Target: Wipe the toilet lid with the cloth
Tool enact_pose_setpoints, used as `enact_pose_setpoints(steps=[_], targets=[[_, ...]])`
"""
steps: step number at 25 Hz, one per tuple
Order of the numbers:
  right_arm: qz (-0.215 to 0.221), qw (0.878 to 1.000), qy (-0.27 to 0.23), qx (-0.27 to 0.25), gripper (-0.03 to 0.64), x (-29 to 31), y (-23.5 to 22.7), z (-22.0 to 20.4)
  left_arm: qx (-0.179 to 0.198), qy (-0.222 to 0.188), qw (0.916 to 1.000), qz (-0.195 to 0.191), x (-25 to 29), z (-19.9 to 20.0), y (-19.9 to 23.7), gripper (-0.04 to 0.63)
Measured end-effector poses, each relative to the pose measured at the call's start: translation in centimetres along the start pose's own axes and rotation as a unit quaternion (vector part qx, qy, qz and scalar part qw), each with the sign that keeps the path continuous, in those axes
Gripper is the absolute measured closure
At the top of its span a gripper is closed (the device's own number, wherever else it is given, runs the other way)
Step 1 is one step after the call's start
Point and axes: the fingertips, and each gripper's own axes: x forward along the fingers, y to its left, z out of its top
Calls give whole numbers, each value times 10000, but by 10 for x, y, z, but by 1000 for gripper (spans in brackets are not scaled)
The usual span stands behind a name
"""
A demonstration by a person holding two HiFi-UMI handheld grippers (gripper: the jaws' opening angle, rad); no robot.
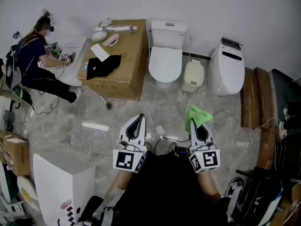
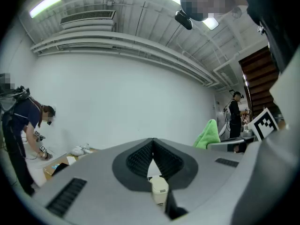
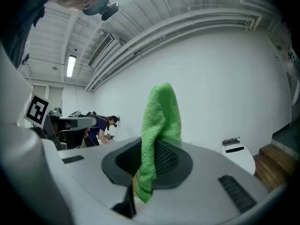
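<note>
No words, numbers or brand names legible anywhere. Only black-and-white square code patterns, without letters, on the cube (image 1: 126,160) of the left gripper (image 1: 135,121) and the cube (image 1: 207,160) of the right gripper (image 1: 198,125), well in front of the toilet (image 1: 165,62). White sheet (image 1: 99,52) on the cardboard box (image 1: 124,55) left of the toilet: too small to read.

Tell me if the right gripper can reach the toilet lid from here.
Likely not without stepping closer: the right gripper, shut on the green cloth, is well short of the toilet lid, though bare floor lies between.
</note>
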Motion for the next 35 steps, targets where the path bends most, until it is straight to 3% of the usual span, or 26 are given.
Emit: enact_pose_setpoints(steps=[14, 35], targets=[[-44, 10000, 39, 19, 571, 1, 10, -3, -39, 24, 10000, -36, -10, -1, 5, 597], [-343, 9993, 95, 82, 568, 37, 69, -24, -75, 262, 9990, -343, -39, -17, 70, 597]])
